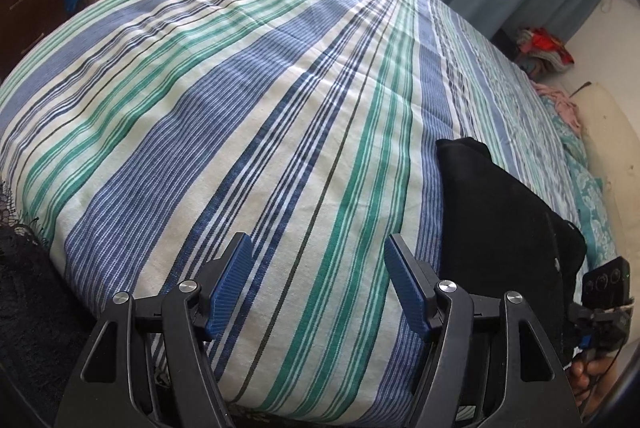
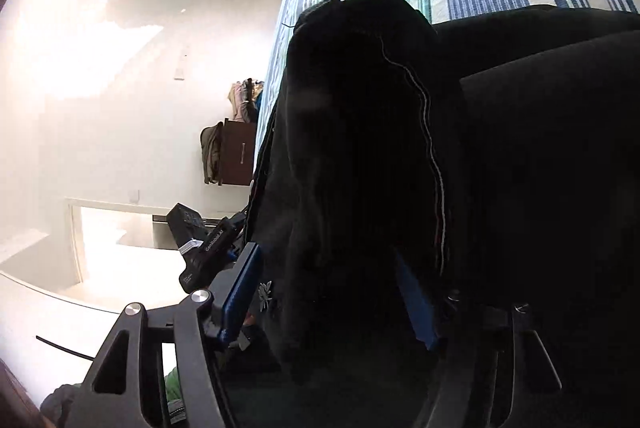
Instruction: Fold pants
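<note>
One pair of black pants (image 1: 508, 228) lies on the striped bed (image 1: 240, 108) at 4 o'clock. Left gripper (image 1: 320, 284): jaws apart, empty. Right gripper (image 2: 328, 292): pants fabric between its jaws; grip cannot be confirmed.

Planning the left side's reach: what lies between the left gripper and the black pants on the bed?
In the left wrist view, only bare striped bedspread separates the open left gripper from the black fabric pants.

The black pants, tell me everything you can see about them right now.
The black pants are soft, dark, matte fabric, bunched on the striped bedspread near its right edge. In the right wrist view a thin white seam line runs down the cloth, which hangs between the blue pads of the right claw. The left claw is open beside them, not touching.
</note>
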Demonstrator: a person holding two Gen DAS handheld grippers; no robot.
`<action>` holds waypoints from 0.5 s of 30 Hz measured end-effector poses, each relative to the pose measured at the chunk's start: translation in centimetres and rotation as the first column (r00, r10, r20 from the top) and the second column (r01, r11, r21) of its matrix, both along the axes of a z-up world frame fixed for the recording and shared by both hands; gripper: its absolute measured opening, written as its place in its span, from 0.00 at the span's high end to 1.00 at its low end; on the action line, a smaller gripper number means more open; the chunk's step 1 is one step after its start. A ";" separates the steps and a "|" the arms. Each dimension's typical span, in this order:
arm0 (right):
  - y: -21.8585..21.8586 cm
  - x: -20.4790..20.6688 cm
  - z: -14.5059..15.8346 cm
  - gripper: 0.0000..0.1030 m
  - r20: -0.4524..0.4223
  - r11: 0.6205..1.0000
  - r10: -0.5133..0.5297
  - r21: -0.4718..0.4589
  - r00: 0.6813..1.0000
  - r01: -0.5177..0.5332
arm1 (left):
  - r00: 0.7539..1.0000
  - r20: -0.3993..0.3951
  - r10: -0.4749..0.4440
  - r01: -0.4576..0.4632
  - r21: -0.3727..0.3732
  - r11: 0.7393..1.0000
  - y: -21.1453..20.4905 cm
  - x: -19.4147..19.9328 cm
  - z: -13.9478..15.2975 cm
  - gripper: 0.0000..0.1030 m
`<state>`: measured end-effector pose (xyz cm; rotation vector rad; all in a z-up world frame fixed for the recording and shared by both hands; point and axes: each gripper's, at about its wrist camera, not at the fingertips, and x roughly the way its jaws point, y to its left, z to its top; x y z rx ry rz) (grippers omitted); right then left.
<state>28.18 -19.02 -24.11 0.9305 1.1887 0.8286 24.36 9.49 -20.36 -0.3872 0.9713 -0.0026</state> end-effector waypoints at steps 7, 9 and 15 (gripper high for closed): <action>2.1 -1.0 2.7 0.75 0.120 0.961 -0.036 -0.270 0.992 0.068 | 0.999 -0.031 0.033 -0.035 -0.047 0.998 0.7 0.3 -0.8 0.31; 1.5 -1.5 3.6 0.86 0.143 0.976 -0.104 -0.175 0.984 0.128 | 0.999 -0.026 0.029 -0.030 -0.043 0.999 0.7 0.1 -0.7 0.31; -1.8 -2.5 7.1 0.88 0.190 0.966 -0.257 0.058 0.947 0.251 | 0.998 -0.030 0.050 -0.052 -0.071 0.996 1.5 0.1 -0.6 0.31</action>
